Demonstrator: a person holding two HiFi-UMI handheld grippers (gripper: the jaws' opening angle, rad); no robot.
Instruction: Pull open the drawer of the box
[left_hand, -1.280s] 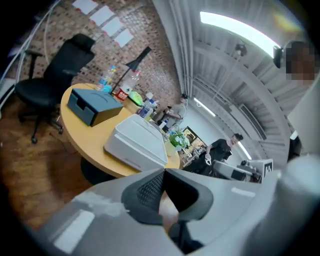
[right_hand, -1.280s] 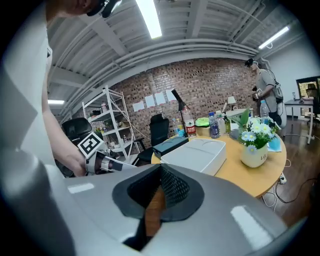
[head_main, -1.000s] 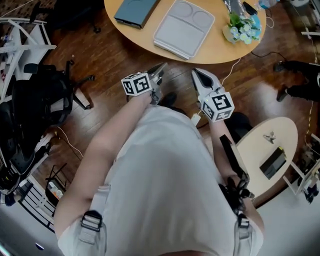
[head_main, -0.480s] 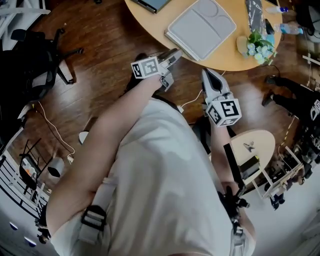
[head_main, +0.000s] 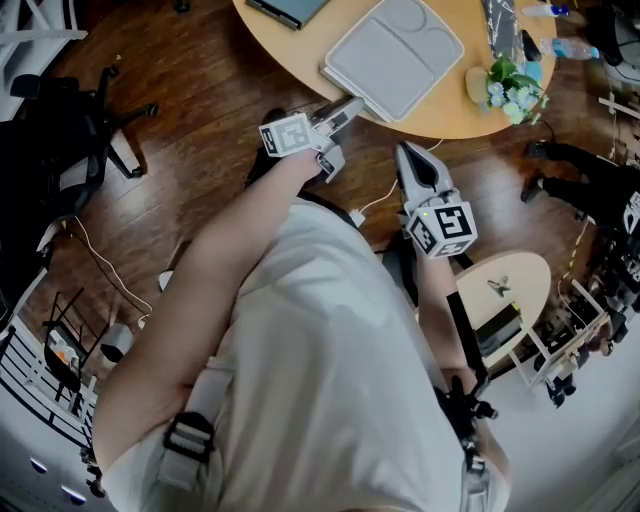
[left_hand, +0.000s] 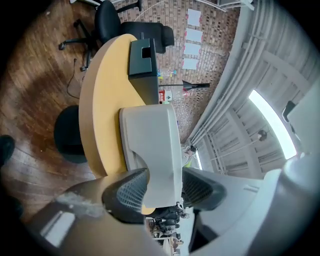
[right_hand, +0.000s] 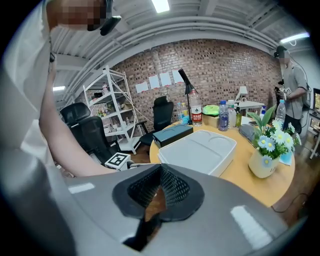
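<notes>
A flat light grey box (head_main: 395, 50) with two shallow hollows in its top lies near the edge of the round wooden table (head_main: 450, 115). No drawer front shows clearly in any view. My left gripper (head_main: 343, 128) is at the table edge by the box's near corner. In the left gripper view the box (left_hand: 150, 140) runs between the two pads of the left gripper (left_hand: 162, 190). Its jaws are opening and do not press on the box. My right gripper (head_main: 408, 160) hangs shut over the floor in front of the table, holding nothing. Its view shows the box (right_hand: 200, 150) ahead.
A dark teal case (head_main: 290, 8) lies further back on the table, and a vase of flowers (head_main: 505, 85) stands at its right. Bottles (right_hand: 195, 112) stand at the far side. A black office chair (head_main: 60, 150) is left. A small round side table (head_main: 510, 300) is right, with a white cable (head_main: 375, 205) on the floor.
Both grippers have come closer to the table. The left one has reached the grey box's near corner and its jaws have spread apart. The right gripper stays shut.
</notes>
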